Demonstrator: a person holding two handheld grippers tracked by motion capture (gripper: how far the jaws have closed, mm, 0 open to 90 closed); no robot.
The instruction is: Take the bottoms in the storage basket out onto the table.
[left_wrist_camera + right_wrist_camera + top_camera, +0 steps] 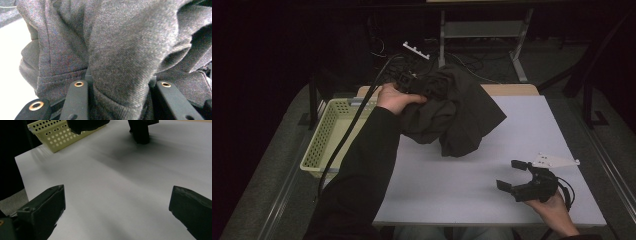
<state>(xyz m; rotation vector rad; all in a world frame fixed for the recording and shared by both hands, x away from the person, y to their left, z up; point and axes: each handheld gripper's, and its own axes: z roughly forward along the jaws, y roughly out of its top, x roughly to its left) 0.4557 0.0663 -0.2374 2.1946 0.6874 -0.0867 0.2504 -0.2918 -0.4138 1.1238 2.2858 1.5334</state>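
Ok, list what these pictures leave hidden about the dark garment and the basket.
- Left tongs: tips buried in the dark garment folds, left gripper view.
- Basket inside: partly covered by sleeve and cable, high view.
- Garment type: bunched, cannot tell.
- Right gripper view: garment cut by top edge.

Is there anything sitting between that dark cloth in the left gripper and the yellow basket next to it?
Nothing visible blocks it. The left gripper is shut on the dark cloth, and the basket lies open just left of it; the person's sleeve runs alongside its rim.
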